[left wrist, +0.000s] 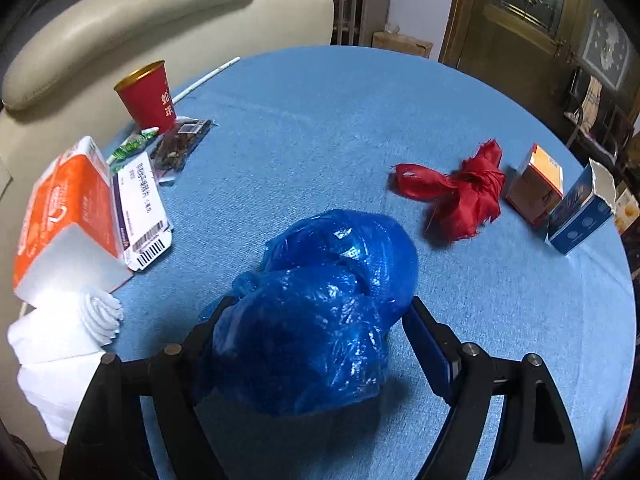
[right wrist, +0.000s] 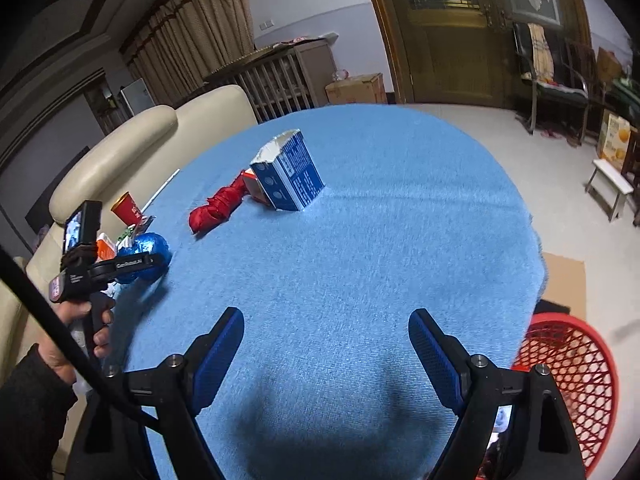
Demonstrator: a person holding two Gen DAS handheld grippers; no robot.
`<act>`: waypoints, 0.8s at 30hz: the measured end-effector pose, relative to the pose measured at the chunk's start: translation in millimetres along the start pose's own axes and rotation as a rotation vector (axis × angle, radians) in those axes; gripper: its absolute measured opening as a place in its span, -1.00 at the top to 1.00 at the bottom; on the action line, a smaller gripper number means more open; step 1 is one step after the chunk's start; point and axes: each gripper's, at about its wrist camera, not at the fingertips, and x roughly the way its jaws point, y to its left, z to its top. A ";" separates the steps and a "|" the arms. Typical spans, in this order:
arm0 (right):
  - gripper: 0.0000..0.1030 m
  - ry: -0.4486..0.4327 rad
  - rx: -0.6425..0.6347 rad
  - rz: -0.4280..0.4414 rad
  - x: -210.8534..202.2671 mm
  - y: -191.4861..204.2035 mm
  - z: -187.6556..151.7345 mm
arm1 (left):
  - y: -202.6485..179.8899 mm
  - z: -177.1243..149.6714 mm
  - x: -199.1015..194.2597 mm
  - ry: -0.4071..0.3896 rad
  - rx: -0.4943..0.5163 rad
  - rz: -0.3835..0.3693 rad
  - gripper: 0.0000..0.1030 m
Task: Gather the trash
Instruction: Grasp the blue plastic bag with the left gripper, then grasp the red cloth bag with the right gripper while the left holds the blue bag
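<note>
Both grippers, left gripper (left wrist: 316, 320) and right gripper (right wrist: 326, 334), spread wide, angled downward

Home living room is indicated: cream sofa (right wrist: 132, 148) at 10 o'clock, curtains (right wrist: 192, 36), wooden door (right wrist: 448, 40) at 1 o'clock.

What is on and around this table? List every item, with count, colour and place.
plastic bag: 1, blue, crumpled, between the left tool's fingers
cloth bundle: 1, red, mid-table
small carton: 1, orange, beside the cloth bundle
torn box: 1, blue and white, open top, next to the small carton
paper cup: 1, red, gold inside, far table edge
stick: 1, white, behind the cup
snack wrappers: 2, one dark, one green, near the cup
tissue pack: 1, orange
barcoded box: 1, white, beside the tissue pack
tissues: several, white
tablecloth: 1, blue
basket: 1, red mesh, on the floor
sofa: 1, cream
left tool: black, around the bag
right tool: black, open, empty
</note>
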 end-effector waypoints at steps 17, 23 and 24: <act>-0.68 0.105 -0.120 0.106 110.7 106.3 68.7 | 19.1 -44.9 -35.0 -0.065 0.016 -0.067 -0.14; -0.68 0.146 -0.135 0.087 191.7 162.6 103.7 | 25.4 -71.5 -52.3 -0.073 0.004 -0.036 -0.12; -0.68 0.152 -0.130 0.060 202.3 168.9 108.5 | 26.1 -73.7 -54.2 -0.074 0.001 -0.037 -0.12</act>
